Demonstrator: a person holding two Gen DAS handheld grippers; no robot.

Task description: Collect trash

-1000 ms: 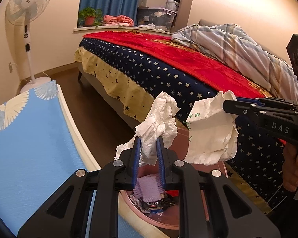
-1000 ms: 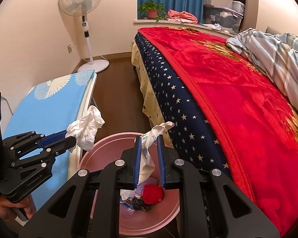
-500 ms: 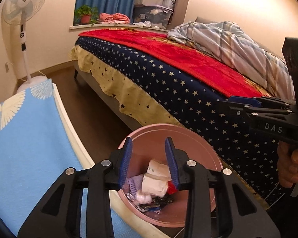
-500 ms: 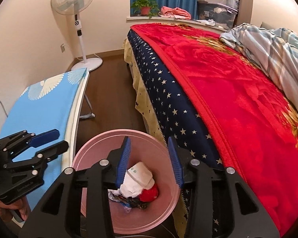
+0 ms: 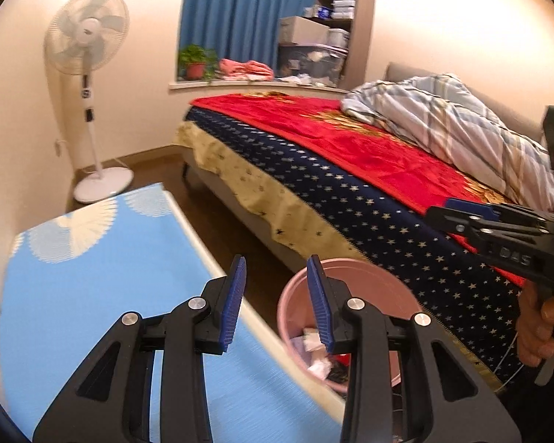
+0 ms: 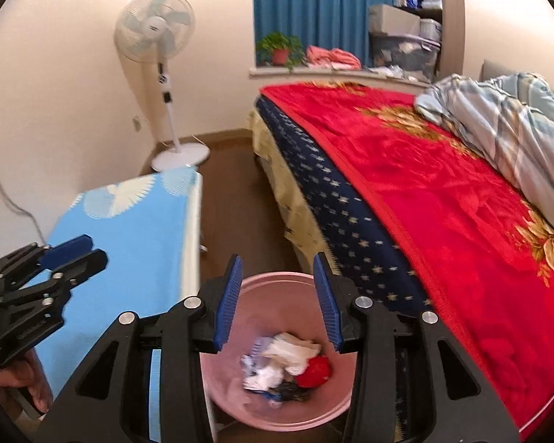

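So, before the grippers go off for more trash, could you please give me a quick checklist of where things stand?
1. Left gripper empty, jaws just opened: ok.
2. Right gripper empty, jaws just opened: ok.
3. Tissues lying inside the pink bin: ok.
4. Bin upright between bed and ironing board: ok.
5. Nothing hanging over the bin's rim: ok.
6. More trash left in the room: cannot tell.

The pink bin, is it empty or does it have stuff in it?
It has stuff in it. The pink bin holds crumpled white tissues and something red at the bottom, nowhere near the rim.
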